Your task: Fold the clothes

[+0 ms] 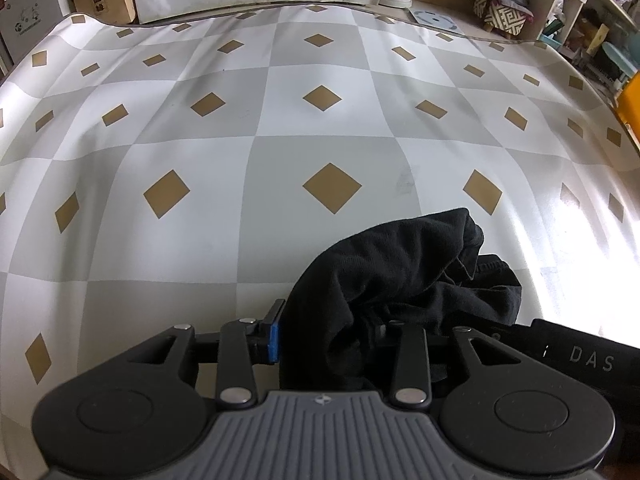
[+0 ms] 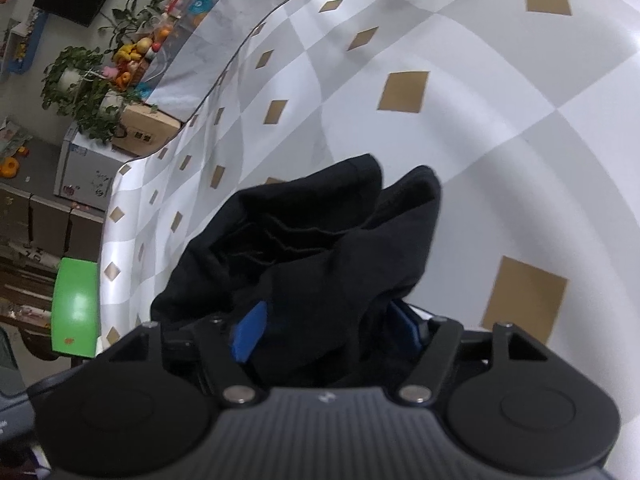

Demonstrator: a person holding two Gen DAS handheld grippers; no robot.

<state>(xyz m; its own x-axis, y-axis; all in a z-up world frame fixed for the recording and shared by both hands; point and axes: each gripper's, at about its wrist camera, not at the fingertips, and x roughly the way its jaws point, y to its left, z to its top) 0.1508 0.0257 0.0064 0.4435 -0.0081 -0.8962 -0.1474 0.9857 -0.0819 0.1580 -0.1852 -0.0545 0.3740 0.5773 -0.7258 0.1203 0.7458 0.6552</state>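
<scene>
Garment [image 1: 404, 280] black, soft, bunched near desk [image 1: 200, 160] edge; wide checkered vinyl ahead. Left tool [image 1: 332, 340] pinches cloth; right tool [image 2: 332, 332] jaws apart, fabric draped between.

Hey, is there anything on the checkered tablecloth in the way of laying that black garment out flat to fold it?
Nothing visible is. The black garment sits bunched between the jaws of both grippers, and the checkered tablecloth ahead shows no objects. Boxes, plants and a stool sit beyond the table's far edge.
</scene>
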